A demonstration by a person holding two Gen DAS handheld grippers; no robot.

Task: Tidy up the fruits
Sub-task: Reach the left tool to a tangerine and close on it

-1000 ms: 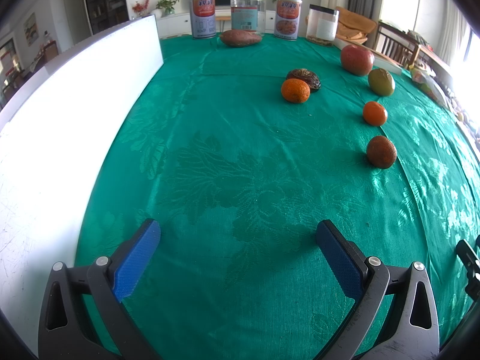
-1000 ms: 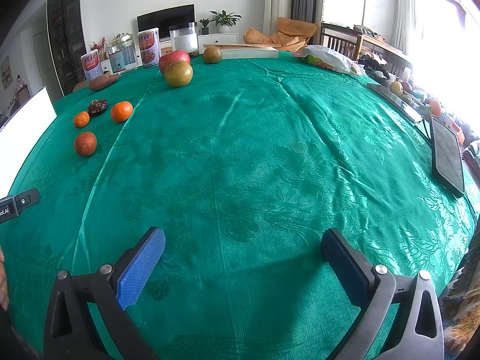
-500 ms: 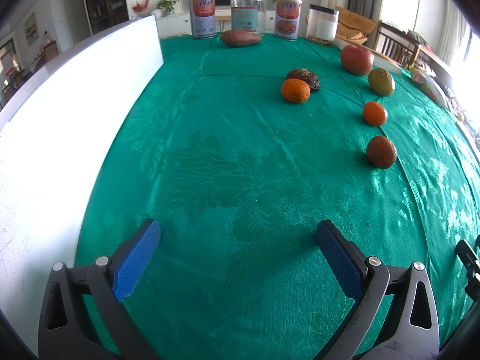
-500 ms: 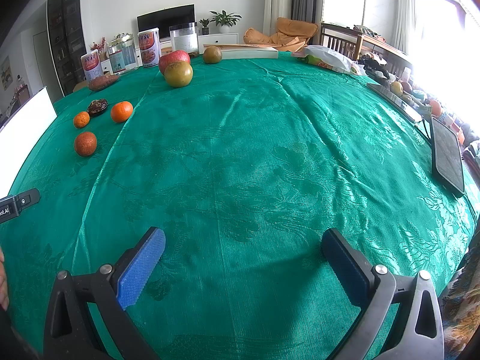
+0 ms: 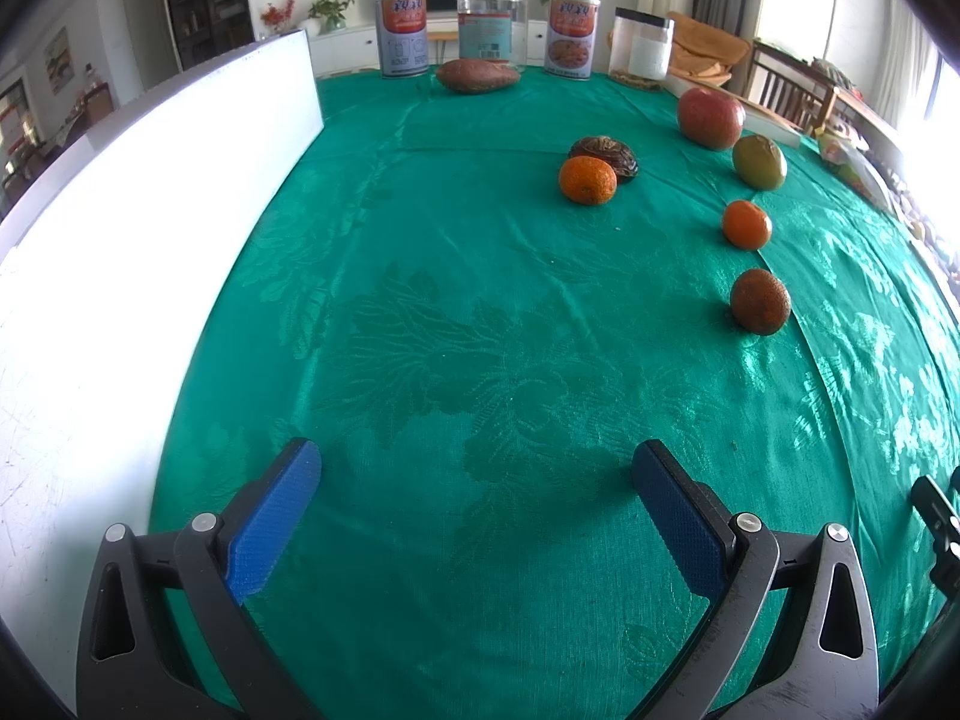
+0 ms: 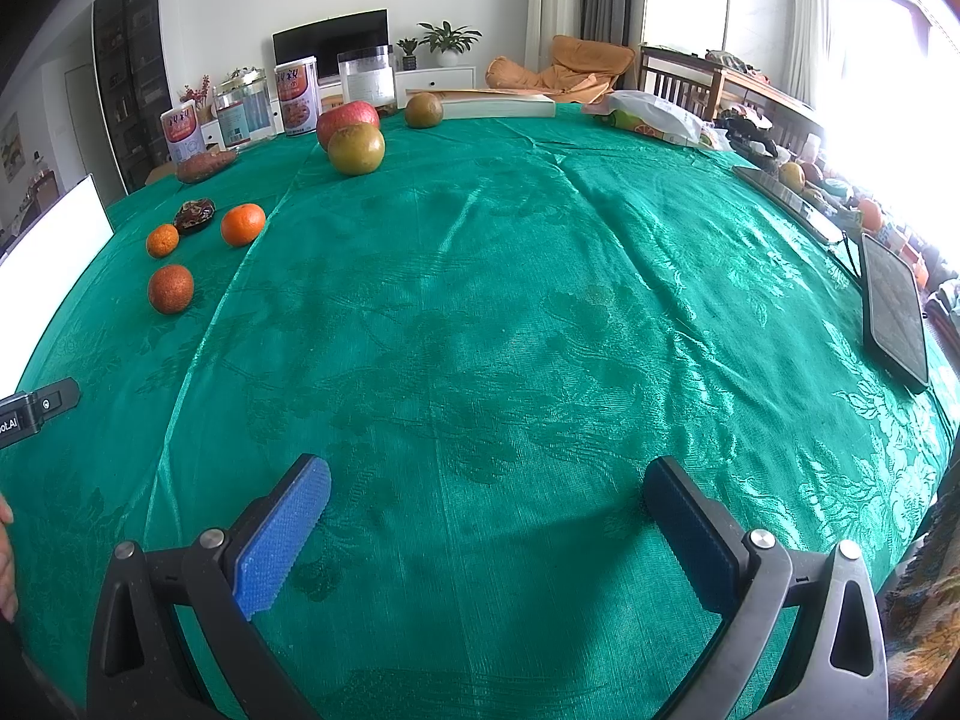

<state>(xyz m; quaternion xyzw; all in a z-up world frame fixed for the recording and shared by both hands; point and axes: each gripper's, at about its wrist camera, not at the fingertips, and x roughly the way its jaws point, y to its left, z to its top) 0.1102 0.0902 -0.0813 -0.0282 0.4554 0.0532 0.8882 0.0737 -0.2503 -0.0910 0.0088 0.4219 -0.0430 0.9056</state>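
Observation:
Fruits lie scattered on the green tablecloth (image 5: 480, 276). In the left wrist view I see a mandarin (image 5: 587, 180) beside a dark wrinkled fruit (image 5: 605, 155), a second mandarin (image 5: 746, 224), a rough red-brown fruit (image 5: 759, 301), a green-brown pear (image 5: 759, 161) and a red apple (image 5: 710, 117). My left gripper (image 5: 474, 468) is open and holds nothing, well short of them. In the right wrist view the same fruits sit far left: rough fruit (image 6: 170, 288), mandarins (image 6: 242, 224) (image 6: 162, 240), pear (image 6: 356, 148), apple (image 6: 347, 116). My right gripper (image 6: 486, 483) is open over bare cloth.
A white board (image 5: 120, 240) walls the left side. Tins (image 5: 402, 36) (image 5: 571, 30), clear jars (image 5: 491, 24) (image 5: 641, 51) and a sweet potato (image 5: 477, 75) line the far edge. A tablet (image 6: 894, 312), book (image 6: 498, 105) and bag (image 6: 654, 114) lie to the right.

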